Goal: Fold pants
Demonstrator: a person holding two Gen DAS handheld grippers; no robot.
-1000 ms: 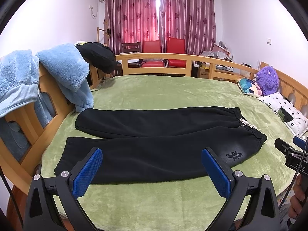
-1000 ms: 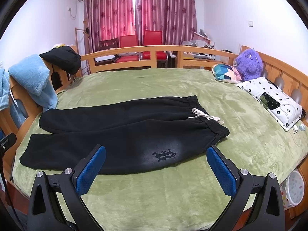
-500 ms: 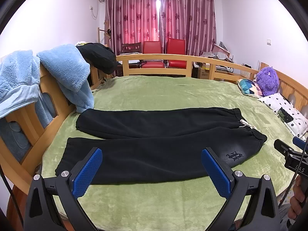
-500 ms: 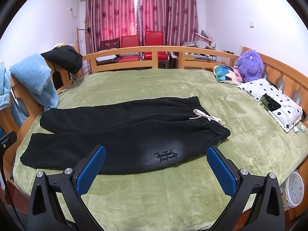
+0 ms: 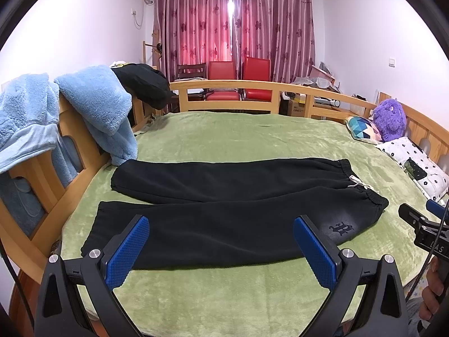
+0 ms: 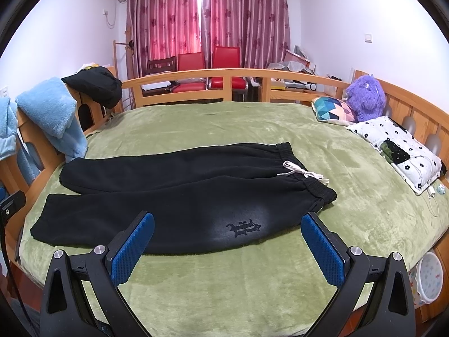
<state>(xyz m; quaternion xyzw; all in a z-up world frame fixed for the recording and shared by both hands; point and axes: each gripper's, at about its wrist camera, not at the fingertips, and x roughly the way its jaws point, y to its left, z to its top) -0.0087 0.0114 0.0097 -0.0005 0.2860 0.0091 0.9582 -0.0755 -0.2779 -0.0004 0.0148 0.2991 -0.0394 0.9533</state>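
Two grippers hang above the near edge of the bed, and we take the left wrist view first: our left gripper point(image 5: 220, 241) has its blue-padded fingers point(image 5: 126, 252) spread wide with nothing between them, and beyond them the black pants point(image 5: 224, 213) lie flat on the green blanket point(image 5: 238, 134), lengthwise along the near edge, waistband toward the right side of the bed and leg cuffs toward the left rail. This view alone shows our right gripper point(image 5: 421, 221) from outside, at the far right above the near right corner, with a hand point(image 5: 433, 289) below it on the handle; from here we cannot tell how far it is spread. It also shows more of the light blue fleece point(image 5: 95, 104) draped over the left rail, its lower end hanging just beside the far leg's cuff, and a dark garment point(image 5: 146, 87) on the same rail. In the right wrist view our right gripper point(image 6: 227, 244) is plainly wide apart and holds nothing, its fingers framing the stretch of the near leg that carries a dark emblem point(image 6: 243, 228). Here the white drawstring point(image 6: 303, 173) lies clear across the waistband, loose on the cloth. This view also shows what the other barely catches: a patterned pillow point(image 6: 401, 146) along the right rail, a purple plush toy point(image 6: 364, 98) at the far right corner, and a sliver of the other gripper's dark body at the left edge.
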